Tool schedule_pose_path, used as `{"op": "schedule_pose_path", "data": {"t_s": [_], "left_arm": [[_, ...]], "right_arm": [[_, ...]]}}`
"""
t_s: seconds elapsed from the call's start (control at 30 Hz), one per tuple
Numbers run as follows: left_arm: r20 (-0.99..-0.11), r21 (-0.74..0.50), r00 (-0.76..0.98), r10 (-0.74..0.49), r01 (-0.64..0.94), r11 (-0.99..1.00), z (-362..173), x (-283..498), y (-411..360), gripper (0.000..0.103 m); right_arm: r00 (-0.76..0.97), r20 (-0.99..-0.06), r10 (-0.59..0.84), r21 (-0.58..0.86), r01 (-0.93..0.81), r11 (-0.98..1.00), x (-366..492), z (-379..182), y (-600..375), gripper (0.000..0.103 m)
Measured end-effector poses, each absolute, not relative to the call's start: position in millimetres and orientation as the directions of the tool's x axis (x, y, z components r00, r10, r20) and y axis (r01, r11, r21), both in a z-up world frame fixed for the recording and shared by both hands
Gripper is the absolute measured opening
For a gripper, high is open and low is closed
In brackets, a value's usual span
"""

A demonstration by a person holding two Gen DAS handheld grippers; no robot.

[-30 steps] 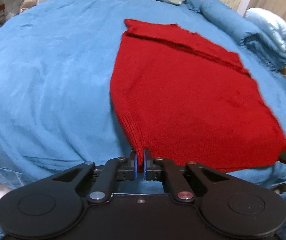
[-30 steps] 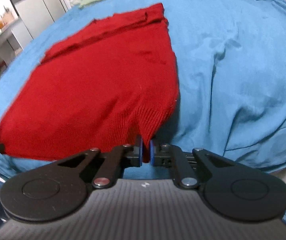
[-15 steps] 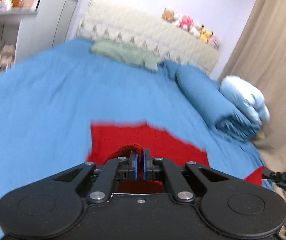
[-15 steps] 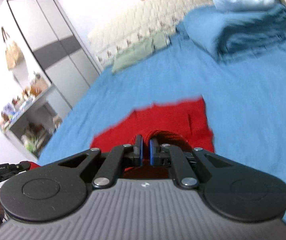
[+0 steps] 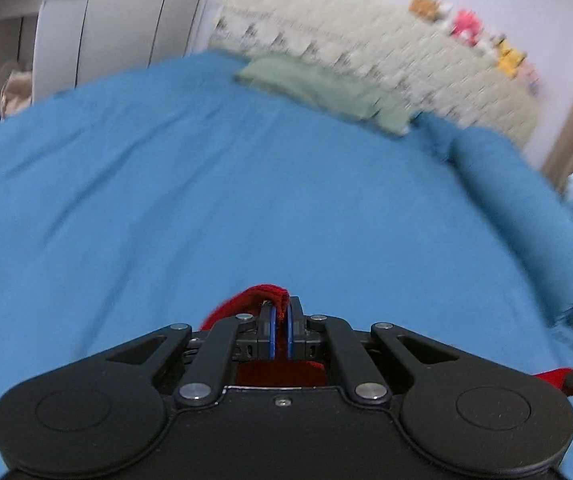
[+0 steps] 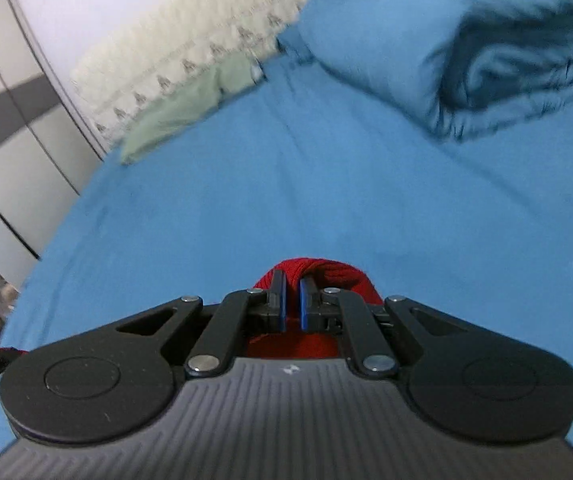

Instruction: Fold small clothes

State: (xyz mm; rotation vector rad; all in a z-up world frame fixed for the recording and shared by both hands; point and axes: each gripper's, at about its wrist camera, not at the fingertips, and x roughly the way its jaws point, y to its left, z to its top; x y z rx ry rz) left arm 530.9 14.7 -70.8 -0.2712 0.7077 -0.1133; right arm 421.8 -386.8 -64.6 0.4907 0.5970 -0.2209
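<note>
The left gripper (image 5: 280, 334) and right gripper (image 6: 292, 308) each have jaws clamped on a corner of the red knit garment (image 6: 318, 274), which hangs below them over the blue bed (image 5: 206, 200). Uneven carrying could skew the fold; a thin pinch could slip.

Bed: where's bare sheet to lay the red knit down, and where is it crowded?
The sheet is bare from the left gripper and right gripper, both shut on the red knit, up to the green pillow at the headboard. Crowded: the far right, with the rolled duvet.
</note>
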Motion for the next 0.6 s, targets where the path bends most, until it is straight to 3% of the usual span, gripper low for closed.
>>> {"op": "schedule_pose_path", "data": {"t_s": [0.13, 0.2, 0.23, 0.27, 0.3, 0.33, 0.47, 0.6], "left_arm": [[-0.644, -0.289, 0.742, -0.184, -0.015, 0.957, -93.9, 548.5, 20.8, 0.005], [-0.648, -0.300, 0.739, -0.183, -0.027, 0.954, -96.4, 557.2, 26.5, 0.011], [-0.647, -0.303, 0.743, -0.171, -0.045, 0.952, -95.1, 554.7, 30.3, 0.021], [-0.648, -0.306, 0.747, -0.149, -0.077, 0.949, -94.1, 552.8, 34.8, 0.034], [-0.648, -0.316, 0.750, -0.134, -0.104, 0.943, -91.5, 548.1, 40.9, 0.059], [-0.635, -0.325, 0.763, -0.121, -0.122, 0.938, -87.9, 538.6, 48.0, 0.069], [-0.608, -0.280, 0.788, -0.094, -0.103, 0.954, -75.0, 485.3, 59.8, 0.070], [-0.619, -0.270, 0.754, -0.220, 0.059, 0.961, -90.0, 427.0, 47.5, 0.080]], "right_arm": [[0.816, -0.573, -0.080, 0.360, 0.339, 0.869, 439.6, -84.2, -391.5, 0.022], [0.824, -0.558, -0.099, 0.351, 0.342, 0.872, 444.0, -85.8, -393.8, 0.028], [0.827, -0.550, -0.120, 0.341, 0.353, 0.871, 446.0, -84.4, -394.1, 0.037], [0.826, -0.548, -0.130, 0.329, 0.356, 0.875, 444.7, -81.8, -394.3, 0.074], [0.831, -0.538, -0.142, 0.313, 0.353, 0.882, 440.6, -77.1, -392.8, 0.101], [0.851, -0.499, -0.163, 0.294, 0.343, 0.892, 431.1, -72.4, -389.5, 0.103], [0.886, -0.455, -0.087, 0.242, 0.216, 0.946, 390.8, -61.2, -371.8, 0.103], [0.874, -0.485, -0.019, 0.139, 0.098, 0.985, 342.7, -76.7, -337.7, 0.103]]}}
